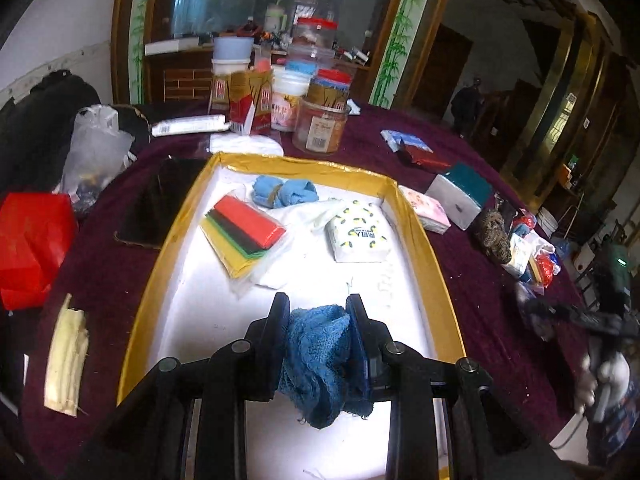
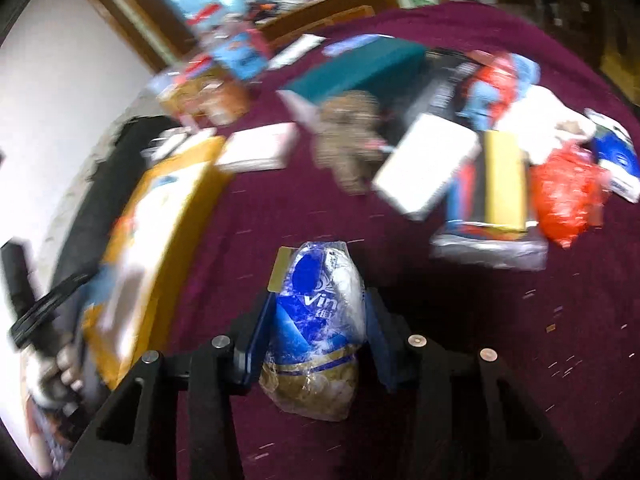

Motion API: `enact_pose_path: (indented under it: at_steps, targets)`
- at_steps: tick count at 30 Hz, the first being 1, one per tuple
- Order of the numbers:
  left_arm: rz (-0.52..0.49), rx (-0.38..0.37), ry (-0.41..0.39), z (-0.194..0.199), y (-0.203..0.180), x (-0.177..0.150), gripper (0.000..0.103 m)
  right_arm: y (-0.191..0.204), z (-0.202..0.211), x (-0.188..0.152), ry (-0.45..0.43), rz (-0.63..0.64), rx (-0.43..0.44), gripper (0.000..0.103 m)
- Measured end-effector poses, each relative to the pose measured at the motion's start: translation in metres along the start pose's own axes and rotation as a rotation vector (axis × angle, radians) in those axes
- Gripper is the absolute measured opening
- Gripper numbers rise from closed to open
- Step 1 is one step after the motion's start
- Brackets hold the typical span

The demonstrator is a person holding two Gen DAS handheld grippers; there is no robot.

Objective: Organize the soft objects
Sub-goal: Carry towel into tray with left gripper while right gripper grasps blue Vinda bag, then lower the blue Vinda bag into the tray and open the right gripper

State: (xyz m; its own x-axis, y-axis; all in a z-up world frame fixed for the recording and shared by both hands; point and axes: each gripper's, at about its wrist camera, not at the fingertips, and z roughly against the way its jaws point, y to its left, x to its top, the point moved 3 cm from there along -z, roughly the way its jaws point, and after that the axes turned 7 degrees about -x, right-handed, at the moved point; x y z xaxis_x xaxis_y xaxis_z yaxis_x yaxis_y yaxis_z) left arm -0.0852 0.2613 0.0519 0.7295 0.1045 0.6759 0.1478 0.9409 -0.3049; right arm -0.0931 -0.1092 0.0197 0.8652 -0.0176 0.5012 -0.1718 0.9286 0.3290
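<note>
Left gripper [image 1: 318,312]: jaws pinch a blue towel [image 1: 320,360], which hangs bunched between the fingers over the near end of the box [image 1: 416,232]. Towel clear of the box floor as far as the view shows.

Box: gold rim, white floor, sits on the maroon table [image 1: 480,300] toward its near edge. Contents:
- light blue cloth [image 1: 284,192], rolled, at the far end.
- coloured sheet pack [image 1: 246,230], in clear wrap, left of centre.
- tissue pack [image 1: 357,236], white with yellow-green dots, against the right wall.
- white cloth [image 1: 316,212], crumpled, between the sheet pack and the tissue pack.

Outside the box, right side of table: pink pack [image 1: 426,208] just beside the box's right wall, then a teal-topped pack [image 1: 460,194], then a brown woolly item [image 1: 494,234] and a mixed pile near the table's right edge. Far edge: jars and cartons, clustered. Left edge: red bag [image 1: 32,248].

Right gripper [image 2: 320,308]: jaws clamped on a blue packet [image 2: 320,320], plastic-wrapped, white and gold lower down, held above bare maroon cloth. Right wrist view is motion-blurred; the packet's contents look like tissues, but not certain. In that view the box lies at the left, the pile at the far right.
</note>
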Motion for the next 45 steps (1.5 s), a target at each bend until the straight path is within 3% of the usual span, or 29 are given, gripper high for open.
enact_pose_path:
  at_steps: [6,7,9,10,14,16,19,22,25,29,32,38,42,45]
  targets:
    - [0.024,-0.017,0.077,-0.031,-0.006,0.010,0.033,0.067,0.005,0.018,-0.022,0.120,0.109,0.044]
    - [0.029,-0.020,0.086,-0.036,-0.008,0.012,0.036,0.079,0.002,0.020,-0.017,0.139,0.115,0.044]
    - [0.052,-0.030,0.095,-0.047,-0.010,0.019,0.055,0.104,-0.006,0.025,-0.005,0.178,0.141,0.044]
    - [0.066,-0.025,0.098,-0.051,-0.009,0.022,0.058,0.113,-0.010,0.027,-0.003,0.194,0.146,0.044]
    - [0.145,-0.005,0.099,-0.070,0.003,0.030,0.060,0.156,-0.031,0.037,0.025,0.264,0.163,0.044]
    - [0.215,-0.037,0.093,-0.067,0.010,0.030,0.061,0.168,-0.045,0.041,0.051,0.283,0.168,0.044]
    - [0.251,-0.069,0.034,-0.047,0.012,0.026,0.066,0.191,-0.072,0.045,0.115,0.334,0.138,0.044]
    - [0.247,-0.057,-0.034,-0.021,0.014,0.021,0.070,0.201,-0.100,0.047,0.165,0.387,0.019,0.044]
    - [0.238,-0.043,-0.091,0.005,0.016,0.013,0.072,0.206,-0.124,0.056,0.190,0.402,-0.047,0.044]
    - [0.239,-0.041,-0.126,0.022,0.019,0.005,0.073,0.211,-0.142,0.070,0.142,0.437,-0.152,0.045]
    - [0.254,-0.050,-0.136,0.030,0.021,0.000,0.074,0.213,-0.146,0.076,0.117,0.437,-0.115,0.049]
    - [0.274,-0.069,-0.148,0.034,0.018,-0.005,0.076,0.183,-0.102,0.090,0.054,0.264,0.031,0.064]
    - [0.288,-0.087,-0.136,0.032,0.011,-0.009,0.076,0.143,-0.051,0.094,-0.072,0.233,0.019,0.072]
    - [0.273,-0.108,-0.127,0.031,-0.003,-0.009,0.078,0.092,-0.015,0.094,-0.148,0.184,-0.016,0.072]
